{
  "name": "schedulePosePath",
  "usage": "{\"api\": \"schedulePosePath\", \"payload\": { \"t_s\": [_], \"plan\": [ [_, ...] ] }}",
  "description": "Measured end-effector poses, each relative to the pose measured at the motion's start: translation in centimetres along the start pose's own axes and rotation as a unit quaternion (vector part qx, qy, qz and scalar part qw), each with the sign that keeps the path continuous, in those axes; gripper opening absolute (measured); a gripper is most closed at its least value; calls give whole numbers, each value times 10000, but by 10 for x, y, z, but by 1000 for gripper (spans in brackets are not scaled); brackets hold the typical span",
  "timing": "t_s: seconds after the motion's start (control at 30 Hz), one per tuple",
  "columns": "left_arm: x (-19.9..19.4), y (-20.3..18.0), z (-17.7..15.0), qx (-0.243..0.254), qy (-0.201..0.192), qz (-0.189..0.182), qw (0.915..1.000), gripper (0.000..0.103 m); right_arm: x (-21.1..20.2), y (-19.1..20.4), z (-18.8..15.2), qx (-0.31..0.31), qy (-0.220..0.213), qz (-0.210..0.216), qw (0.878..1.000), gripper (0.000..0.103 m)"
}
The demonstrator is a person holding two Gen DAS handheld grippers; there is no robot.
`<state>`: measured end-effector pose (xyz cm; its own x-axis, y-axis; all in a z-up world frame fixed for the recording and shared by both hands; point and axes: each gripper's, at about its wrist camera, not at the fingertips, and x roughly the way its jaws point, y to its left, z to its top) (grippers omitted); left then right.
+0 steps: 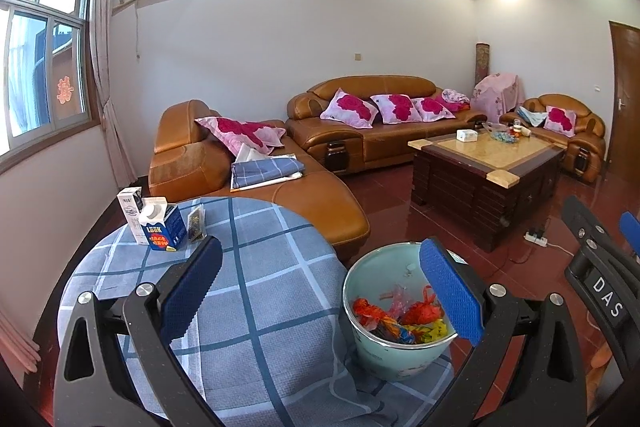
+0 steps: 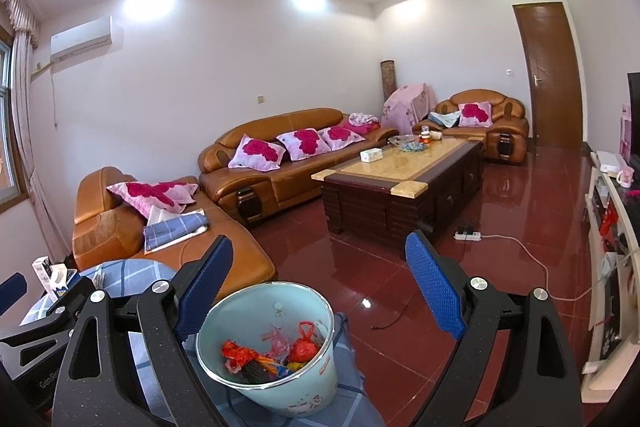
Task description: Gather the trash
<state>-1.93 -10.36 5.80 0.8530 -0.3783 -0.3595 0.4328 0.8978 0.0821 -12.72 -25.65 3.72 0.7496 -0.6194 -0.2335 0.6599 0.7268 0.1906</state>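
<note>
Left wrist: the left gripper is spread, pinching nothing, over the table, the bin of wrappers at the table's right edge, cartons far left; right wrist: the right gripper is spread, empty, above the bin.

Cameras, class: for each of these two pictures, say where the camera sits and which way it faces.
Left wrist: on the left gripper, facing across the checked table toward the sofas; its open fingers and part of the right gripper show.
Right wrist: on the right gripper, facing the sofas and the door; its open fingers show.
Shared: the bucket of trash, the coffee table.
</note>
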Motion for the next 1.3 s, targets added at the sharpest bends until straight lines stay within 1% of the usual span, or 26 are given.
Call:
{"api": "schedulePosePath", "payload": {
  "t_s": [0.73,1.03,1.17,1.3],
  "plan": [
    [-2,-1,-1,-8,23,39,10000,97,-1,0,0,9,31,-5,10000,87],
    [-3,4,1,-121,99,185,9997,97,0,-1,1,-2,10,-9,10000,87],
    [-3,1,1,-15,65,301,9995,97,1,0,1,-4,18,-19,10000,87],
    [-2,-3,1,82,89,313,9994,97,3,-1,1,-10,59,-66,10000,87]
  ]
}}
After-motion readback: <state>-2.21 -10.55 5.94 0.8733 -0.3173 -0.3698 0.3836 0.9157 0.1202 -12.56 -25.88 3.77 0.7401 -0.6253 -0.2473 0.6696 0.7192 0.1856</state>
